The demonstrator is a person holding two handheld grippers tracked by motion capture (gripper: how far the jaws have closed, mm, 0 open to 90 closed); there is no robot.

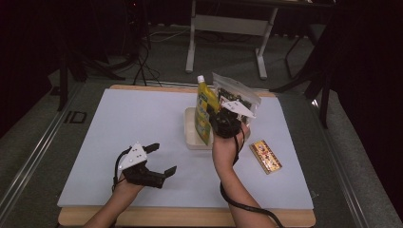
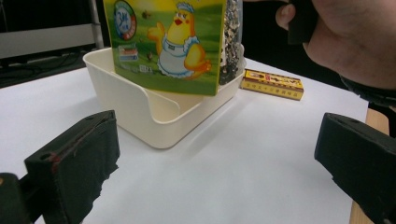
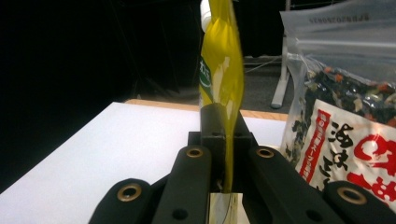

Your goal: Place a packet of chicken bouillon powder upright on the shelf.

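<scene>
High view, from the left: the left gripper (image 1: pixel 159 159) rests on the white table (image 1: pixel 119 128), jaws spread and empty, apparently kept clear. Next, the right gripper (image 1: pixel 219 124) pinches the yellow spouted pouch (image 1: pixel 204 111) by its edge, upright in the cream bin (image 1: pixel 190 137), beside a clear seaweed bag (image 1: pixel 237 92). A yellow box (image 1: pixel 265 156) lies farthest right.

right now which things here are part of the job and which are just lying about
In the job:
- right tool, shut on the yellow pouch
- cream bin under the pouch
- clear snack bag standing in the bin

Lying about:
- small yellow box on the table
- left tool, open and empty
</scene>
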